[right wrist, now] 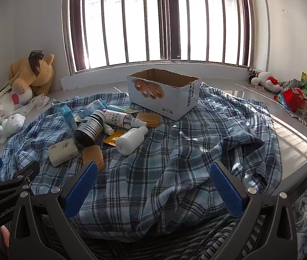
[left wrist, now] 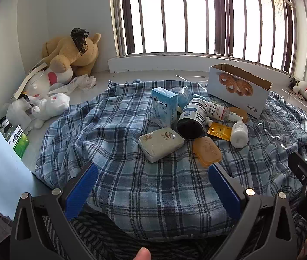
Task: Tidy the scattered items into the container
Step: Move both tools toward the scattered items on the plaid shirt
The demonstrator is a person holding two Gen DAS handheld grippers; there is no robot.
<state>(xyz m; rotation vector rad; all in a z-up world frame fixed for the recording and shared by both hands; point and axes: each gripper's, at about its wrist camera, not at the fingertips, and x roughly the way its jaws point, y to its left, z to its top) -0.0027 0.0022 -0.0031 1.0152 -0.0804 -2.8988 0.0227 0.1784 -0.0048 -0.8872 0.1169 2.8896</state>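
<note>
My left gripper (left wrist: 151, 186) stands fully open and holds nothing. I keep it low and short of the pile so the jaws can pass either side of an item. The landmark is the box (right wrist: 164, 95), upright and open-topped on the plaid cloth (right wrist: 185, 151), so items can drop in from above. It appears empty as far as I can see.

All items lie left of the box, clustered and partly overlapping:
- carton (left wrist: 164, 108), upright, farthest left;
- soap bar (left wrist: 161, 144), nearest my left gripper;
- dark jar (left wrist: 191, 119), on its side;
- amber case (left wrist: 206, 151);
- white bottle (right wrist: 131, 139), on its side, nearest the box.

My right gripper (right wrist: 153, 186) is likewise fully open and empty, over bare cloth below the box. No item is stowed yet.
</note>
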